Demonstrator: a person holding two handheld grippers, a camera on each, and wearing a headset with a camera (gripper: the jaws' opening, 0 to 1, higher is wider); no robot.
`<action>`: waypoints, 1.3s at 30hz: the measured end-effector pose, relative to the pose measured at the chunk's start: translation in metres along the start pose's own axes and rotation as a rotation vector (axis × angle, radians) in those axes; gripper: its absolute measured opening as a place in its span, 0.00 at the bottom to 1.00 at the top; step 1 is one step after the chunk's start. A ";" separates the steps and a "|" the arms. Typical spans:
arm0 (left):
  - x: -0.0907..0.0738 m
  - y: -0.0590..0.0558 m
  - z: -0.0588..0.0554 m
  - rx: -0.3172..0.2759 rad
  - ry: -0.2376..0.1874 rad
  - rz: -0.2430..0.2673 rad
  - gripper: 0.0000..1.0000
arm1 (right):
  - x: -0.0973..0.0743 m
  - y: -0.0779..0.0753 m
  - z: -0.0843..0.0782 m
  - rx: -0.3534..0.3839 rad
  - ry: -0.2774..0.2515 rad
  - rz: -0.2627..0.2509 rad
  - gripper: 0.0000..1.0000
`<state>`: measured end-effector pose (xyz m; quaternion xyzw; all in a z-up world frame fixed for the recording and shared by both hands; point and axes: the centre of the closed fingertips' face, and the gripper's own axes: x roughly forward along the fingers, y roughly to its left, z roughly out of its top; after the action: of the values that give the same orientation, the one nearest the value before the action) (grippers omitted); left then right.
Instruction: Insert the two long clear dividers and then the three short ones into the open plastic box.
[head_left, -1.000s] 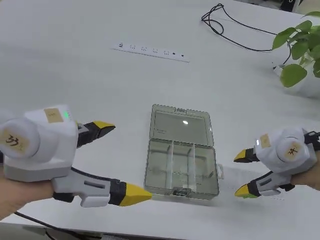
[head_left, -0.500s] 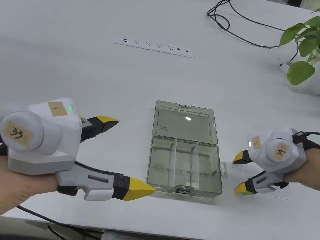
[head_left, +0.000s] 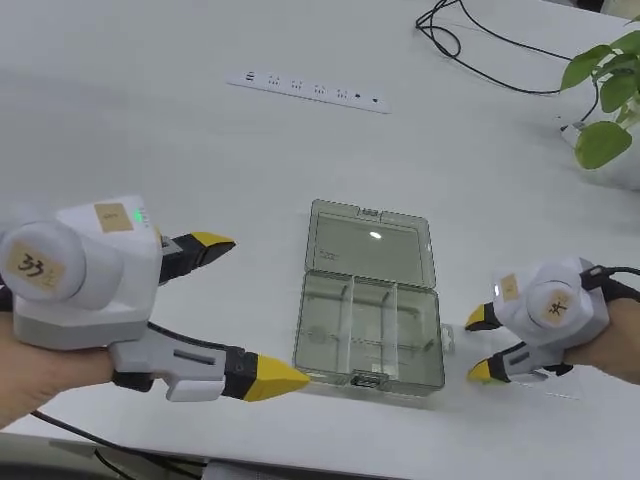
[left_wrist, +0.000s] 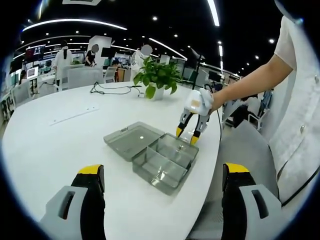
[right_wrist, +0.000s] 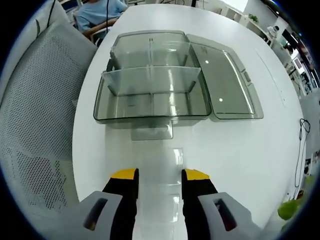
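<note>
Left gripper (head_left: 250, 310) jaws wide, holding nothing, left of the box (head_left: 370, 330); bare table (head_left: 150, 140) around it. Box sits near the table's front edge, long axis left-right, lid flat on the far side. Right gripper (head_left: 478, 346) jaws narrow, just right of the box, over loose clear dividers (right_wrist: 171, 160).

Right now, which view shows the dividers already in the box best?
The right gripper view. It looks down into the box from close by, so the dividers stand out as clear upright walls. The head view shows them as faint pale lines inside the box. In the left gripper view the box is small and far off, and the dividers are barely readable.
</note>
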<state>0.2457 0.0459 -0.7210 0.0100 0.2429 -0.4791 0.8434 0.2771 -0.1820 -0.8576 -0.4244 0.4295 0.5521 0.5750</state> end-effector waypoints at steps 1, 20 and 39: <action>0.000 0.000 0.000 0.000 -0.001 -0.001 1.00 | 0.000 0.000 0.000 0.002 0.000 0.000 0.33; -0.002 -0.002 0.000 0.006 0.002 -0.006 1.00 | -0.001 0.000 0.000 0.038 -0.002 -0.021 0.33; -0.002 -0.006 0.007 0.021 -0.011 -0.015 1.00 | -0.020 0.001 -0.004 0.077 -0.023 -0.091 0.33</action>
<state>0.2430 0.0427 -0.7128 0.0144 0.2335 -0.4878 0.8410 0.2752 -0.1909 -0.8395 -0.4147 0.4241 0.5131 0.6204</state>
